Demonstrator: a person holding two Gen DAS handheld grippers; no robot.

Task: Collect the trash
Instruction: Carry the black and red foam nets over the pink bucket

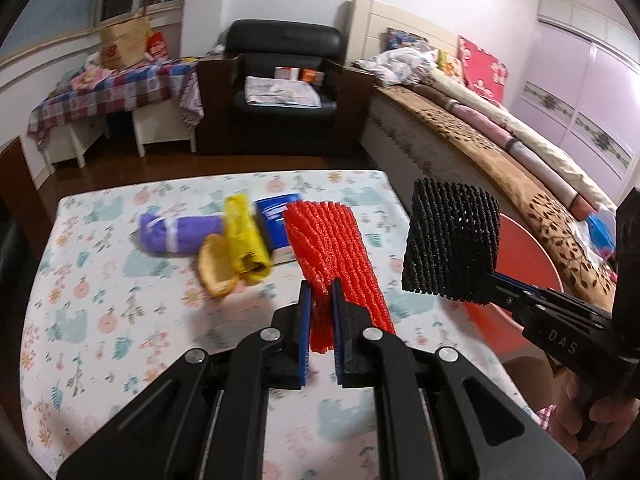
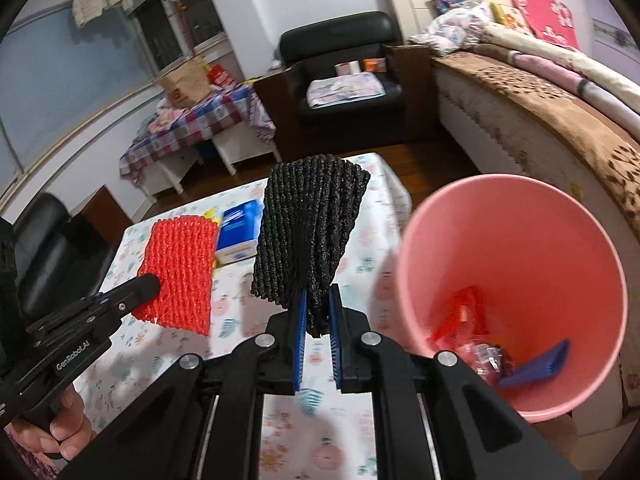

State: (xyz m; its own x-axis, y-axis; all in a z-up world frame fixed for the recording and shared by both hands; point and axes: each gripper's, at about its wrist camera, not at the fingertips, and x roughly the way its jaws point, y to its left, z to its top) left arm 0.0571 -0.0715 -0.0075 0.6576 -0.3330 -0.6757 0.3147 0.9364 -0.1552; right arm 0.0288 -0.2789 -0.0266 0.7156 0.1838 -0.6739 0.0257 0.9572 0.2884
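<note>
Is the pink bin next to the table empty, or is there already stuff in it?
Not empty. The pink bin already holds several pieces at its bottom: a red scrap, a blue piece and some clear crumpled wrapping.

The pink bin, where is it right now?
In the right wrist view the pink bin sits at the right, off the table's right edge, just right of the black foam net held in the right gripper.

Legible markings on the two handheld grippers
We read "DAS" on the black body of the right gripper (image 1: 494, 280) in the left wrist view, and "GenRobot.AI" on the left gripper (image 2: 150, 284) in the right wrist view
</note>
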